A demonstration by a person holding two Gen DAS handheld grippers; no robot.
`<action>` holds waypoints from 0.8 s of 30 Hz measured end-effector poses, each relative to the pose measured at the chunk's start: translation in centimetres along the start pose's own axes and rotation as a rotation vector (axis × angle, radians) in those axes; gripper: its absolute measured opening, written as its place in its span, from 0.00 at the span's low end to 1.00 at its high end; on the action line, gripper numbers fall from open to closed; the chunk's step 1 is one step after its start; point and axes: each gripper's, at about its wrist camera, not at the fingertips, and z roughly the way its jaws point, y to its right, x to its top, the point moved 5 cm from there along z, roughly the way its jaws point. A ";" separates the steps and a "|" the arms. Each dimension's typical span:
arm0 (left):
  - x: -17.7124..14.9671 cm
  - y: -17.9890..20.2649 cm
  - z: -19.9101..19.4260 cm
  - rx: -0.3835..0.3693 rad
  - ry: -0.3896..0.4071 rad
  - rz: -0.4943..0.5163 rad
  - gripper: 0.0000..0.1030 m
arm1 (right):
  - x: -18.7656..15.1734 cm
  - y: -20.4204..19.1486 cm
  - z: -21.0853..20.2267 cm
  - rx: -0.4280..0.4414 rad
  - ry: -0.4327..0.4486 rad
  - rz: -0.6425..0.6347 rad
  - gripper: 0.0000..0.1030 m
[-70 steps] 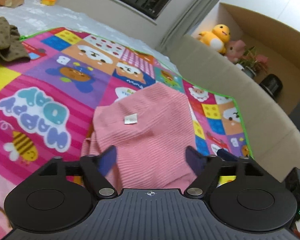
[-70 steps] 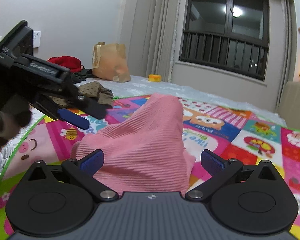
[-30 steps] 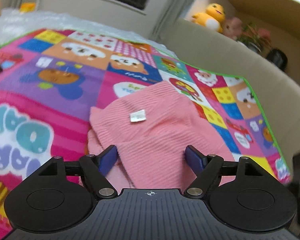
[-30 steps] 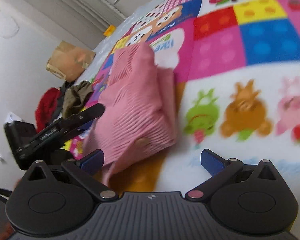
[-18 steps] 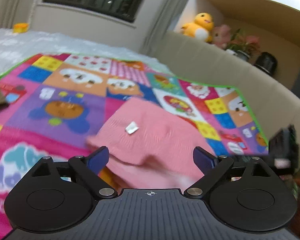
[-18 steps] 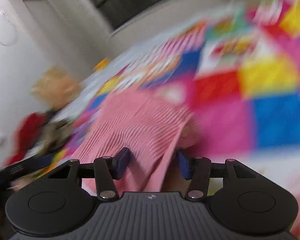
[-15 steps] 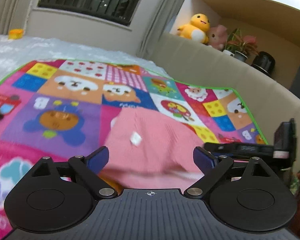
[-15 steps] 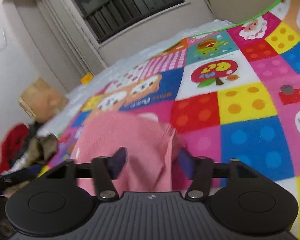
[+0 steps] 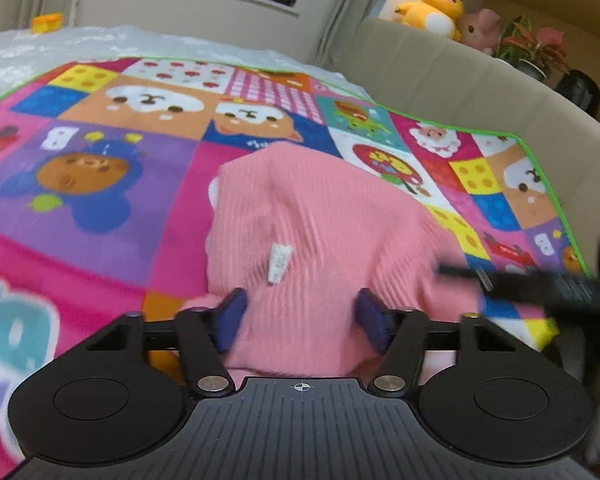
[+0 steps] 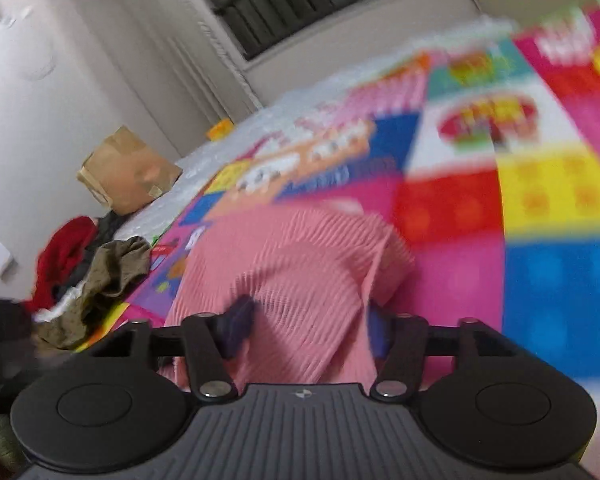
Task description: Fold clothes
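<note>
On the play mat (image 9: 100,208), pink garment (image 9: 320,220) lies lengthwise toward the window.

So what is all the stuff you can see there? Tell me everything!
pink knitted garment: one, pink, on the play mat, between both grippers' fingers
white tag: one, white, on the garment
play mat: one, many colours, under the garment
clothes pile: one, red and olive, left of the mat
paper bag: one, brown, by the wall
duck plush: one, yellow, on the ledge
pink plush: one, pink, beside the duck
potted plant: one, green and pink, on the ledge
left gripper: one, black, jaws just closing around the garment
right gripper: one, black, likewise
</note>
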 end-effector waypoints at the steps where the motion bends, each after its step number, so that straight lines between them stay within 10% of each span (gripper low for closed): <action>1: -0.3 0.7 -0.5 -0.027 -0.014 0.015 0.54 | 1.0 -0.4 0.1 -0.024 0.021 -0.049 0.54; 6: -1.1 3.1 -1.4 -0.041 -0.015 0.082 0.58 | 2.7 0.6 1.0 -0.129 0.014 -0.097 0.57; 10: -0.9 2.9 -1.4 -0.003 0.001 0.082 0.58 | 1.5 1.6 -0.4 -0.073 0.015 -0.015 0.90; 24: -0.3 -2.0 -1.8 0.123 0.083 0.071 0.52 | -0.4 -4.5 6.3 0.139 -0.062 -0.131 0.63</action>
